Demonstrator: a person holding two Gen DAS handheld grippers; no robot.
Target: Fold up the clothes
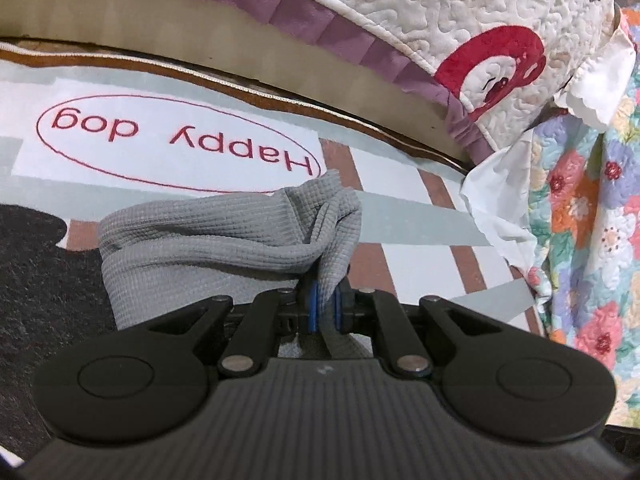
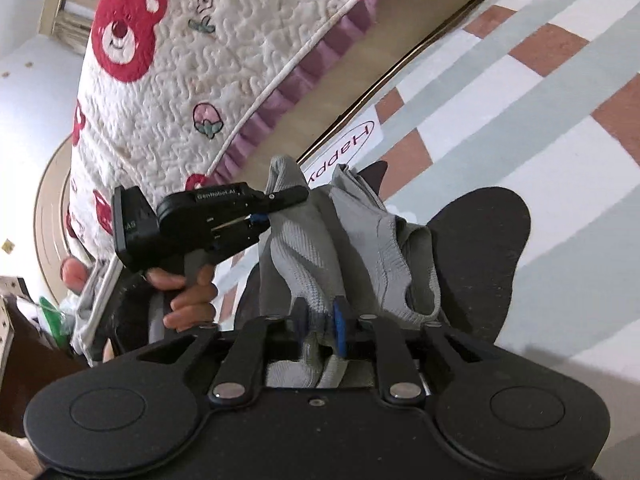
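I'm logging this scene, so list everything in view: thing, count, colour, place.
grey waffle-knit garment: one, grey, bunched above the rug, pinched by both grippers
rug: one, pale green, white and brown stripes, with a white "Happy dog" patch and a black animal shape, under the garment
quilted bedspread: one, cream with red bears and a purple ruffle, draped over the bed edge behind the rug
floral quilt: one, multicoloured flowers, right of the rug in the left wrist view
white scalloped fabric: one, white, between bedspread and floral quilt
left gripper: one, black with blue pads, shut on the garment
right gripper: one, black with blue pads, shut on the garment
hand: one, holding the left gripper's handle
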